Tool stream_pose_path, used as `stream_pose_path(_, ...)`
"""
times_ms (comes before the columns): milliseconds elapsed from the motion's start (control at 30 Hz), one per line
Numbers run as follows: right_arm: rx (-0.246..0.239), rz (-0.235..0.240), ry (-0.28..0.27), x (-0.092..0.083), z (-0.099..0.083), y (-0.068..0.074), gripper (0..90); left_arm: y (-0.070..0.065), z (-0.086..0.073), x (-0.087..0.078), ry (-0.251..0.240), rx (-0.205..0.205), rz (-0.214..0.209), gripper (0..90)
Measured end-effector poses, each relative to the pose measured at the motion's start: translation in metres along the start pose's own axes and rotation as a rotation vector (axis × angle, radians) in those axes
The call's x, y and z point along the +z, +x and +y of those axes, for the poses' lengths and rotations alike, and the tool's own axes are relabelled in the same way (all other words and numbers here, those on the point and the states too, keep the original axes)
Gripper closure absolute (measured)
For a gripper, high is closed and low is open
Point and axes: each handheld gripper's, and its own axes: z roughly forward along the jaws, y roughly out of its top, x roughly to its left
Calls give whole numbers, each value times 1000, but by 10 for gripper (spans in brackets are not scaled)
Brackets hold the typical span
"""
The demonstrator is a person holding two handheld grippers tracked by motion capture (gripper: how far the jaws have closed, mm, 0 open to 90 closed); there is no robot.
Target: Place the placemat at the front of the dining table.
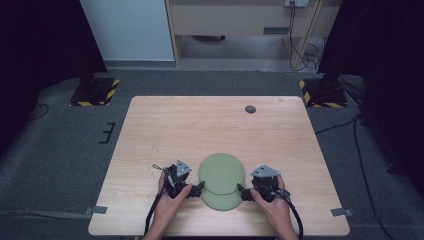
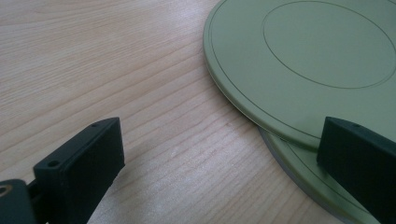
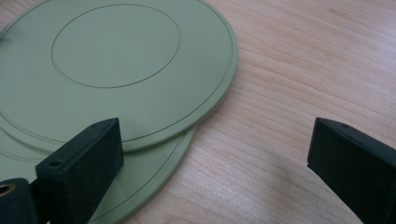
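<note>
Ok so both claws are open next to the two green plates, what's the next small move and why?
Probably ease the left claw inward until its jaws straddle the rim of the upper plate, then close. That plate lies overlapping the lower plate and offset toward the far side, so its edge overhangs and is reachable. Both claws stand open beside the stack, the right claw holding nothing either.

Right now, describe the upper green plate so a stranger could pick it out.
On the light wooden table, near the front edge between the left gripper and right gripper, lie two flat round olive-green plates. The upper plate lies farther back, overlapping the lower plate.
</note>
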Motion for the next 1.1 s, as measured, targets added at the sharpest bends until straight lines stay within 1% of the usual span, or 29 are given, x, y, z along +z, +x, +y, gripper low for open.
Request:
stream_pose_path(100,8,-7,0,1,1,0,35,0,1,1,-2,-7,5,0)
stream_pose_path(367,11,-22,-10,3,1,-1,37,1,2,3,-7,-12,6,1)
stream_pose_path(467,3,-21,-13,1,1,0,66,1,2,2,-6,-10,6,14)
stream_pose_path(600,-8,-12,-11,1,0,3,69,0,2,2,-4,-10,11,13)
stream_pose_path(733,-5,-29,-12,2,0,3,40,1,2,3,-6,-8,8,5)
stream_pose_path(767,4,-34,-9,2,1,3,36,1,2,3,-9,-8,7,6)
stream_pose_path(867,10,-44,-12,3,1,2,27,1,3,5,-10,-9,5,5)
stream_pose_path(967,18,-60,-19,4,1,1,28,0,5,6,-11,-7,9,4)
stream_pose_path(1100,17,-56,-17,4,1,0,47,0,5,6,-11,-16,12,1)
